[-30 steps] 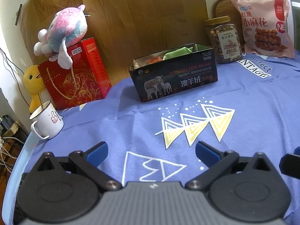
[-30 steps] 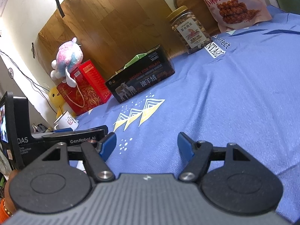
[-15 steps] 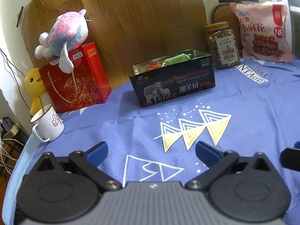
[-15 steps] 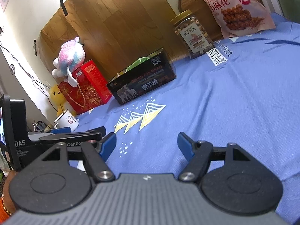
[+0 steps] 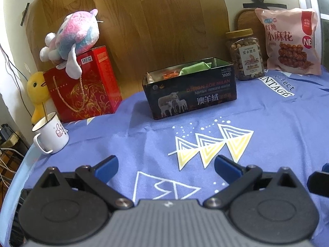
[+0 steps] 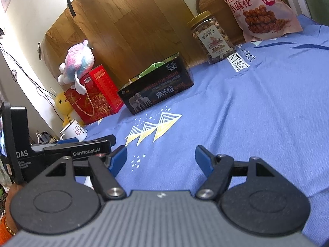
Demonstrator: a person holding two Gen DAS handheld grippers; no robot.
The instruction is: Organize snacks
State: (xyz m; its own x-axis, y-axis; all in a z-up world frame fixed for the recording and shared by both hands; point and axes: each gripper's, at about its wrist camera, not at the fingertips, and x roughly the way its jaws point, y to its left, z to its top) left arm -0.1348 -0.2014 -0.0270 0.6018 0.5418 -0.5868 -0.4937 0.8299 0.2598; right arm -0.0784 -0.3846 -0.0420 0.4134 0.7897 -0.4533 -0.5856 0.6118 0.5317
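Observation:
A black tin box [image 5: 191, 91] [image 6: 158, 88] stands open on the blue cloth, with green and orange snack packets [image 5: 195, 66] showing above its rim. Behind it to the right are a clear nut jar [image 5: 244, 54] [image 6: 212, 36] with a gold lid and a pink snack bag [image 5: 290, 41] [image 6: 259, 8] leaning on the wall. My left gripper [image 5: 165, 166] hovers low over the cloth in front of the box, open and empty. My right gripper [image 6: 160, 156] is open and empty too, farther back to the right.
A red gift box [image 5: 82, 86] with a pastel plush toy [image 5: 72, 35] on top stands at the left, a yellow duck [image 5: 38, 94] and a white mug [image 5: 51, 135] beside it. The table's edge runs just left of the mug. A wooden board covers the back wall.
Both views have tilted up and drawn back slightly, so the box, jar and bag sit lower in frame. Both grippers stay open.

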